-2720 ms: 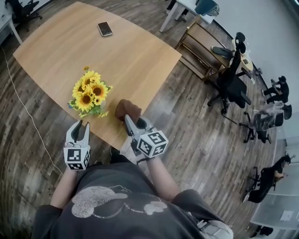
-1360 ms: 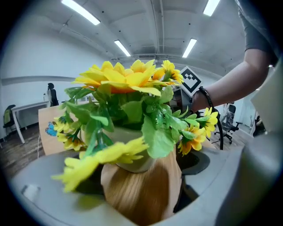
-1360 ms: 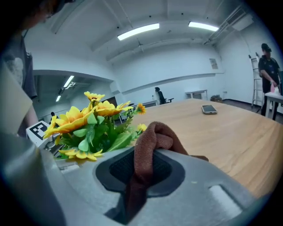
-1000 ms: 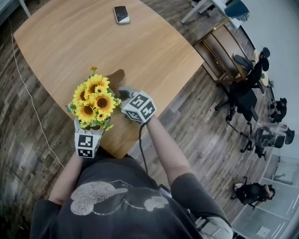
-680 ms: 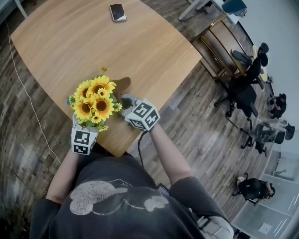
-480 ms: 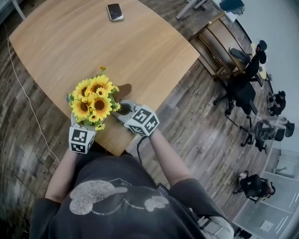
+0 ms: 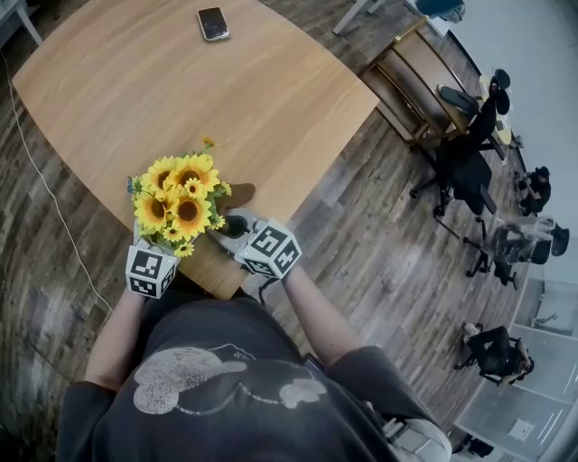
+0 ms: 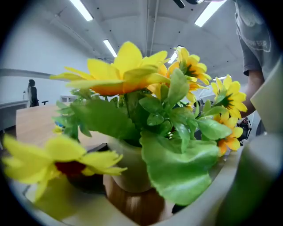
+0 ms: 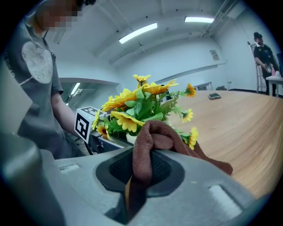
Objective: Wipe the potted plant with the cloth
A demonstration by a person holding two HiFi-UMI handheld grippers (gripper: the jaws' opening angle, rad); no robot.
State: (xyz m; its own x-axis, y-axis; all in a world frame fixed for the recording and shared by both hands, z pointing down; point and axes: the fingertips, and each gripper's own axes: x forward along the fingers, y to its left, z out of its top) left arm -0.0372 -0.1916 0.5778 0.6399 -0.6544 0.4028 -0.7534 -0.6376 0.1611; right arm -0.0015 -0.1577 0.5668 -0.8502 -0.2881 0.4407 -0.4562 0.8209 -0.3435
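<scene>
The potted plant point(image 7: 176, 200), yellow sunflowers in a beige pot point(image 8: 126, 165), stands near the near edge of the wooden table point(image 7: 135, 90). My left gripper point(image 8: 132, 194) reaches in under the flowers with its jaws wide around the pot. Its left pad lies against the pot's side, and a green leaf covers the right side. Only its marker cube point(image 7: 149, 271) shows in the head view. My right gripper point(image 9: 142, 176) is shut on a bunched brown cloth point(image 9: 154, 137), which it holds at the plant's right side by the outer flowers. The cloth point(image 7: 237, 195) also shows there.
A phone point(image 7: 213, 23) lies at the table's far end. A wooden shelf unit point(image 7: 406, 72) and office chairs point(image 7: 465, 171) stand to the right, with people seated beyond. A cable point(image 7: 36, 180) runs along the floor on the left.
The left gripper, free at first, has gone in under the flowers around the pot. In the last second the right gripper has drawn back toward me beside the plant, cloth in its jaws.
</scene>
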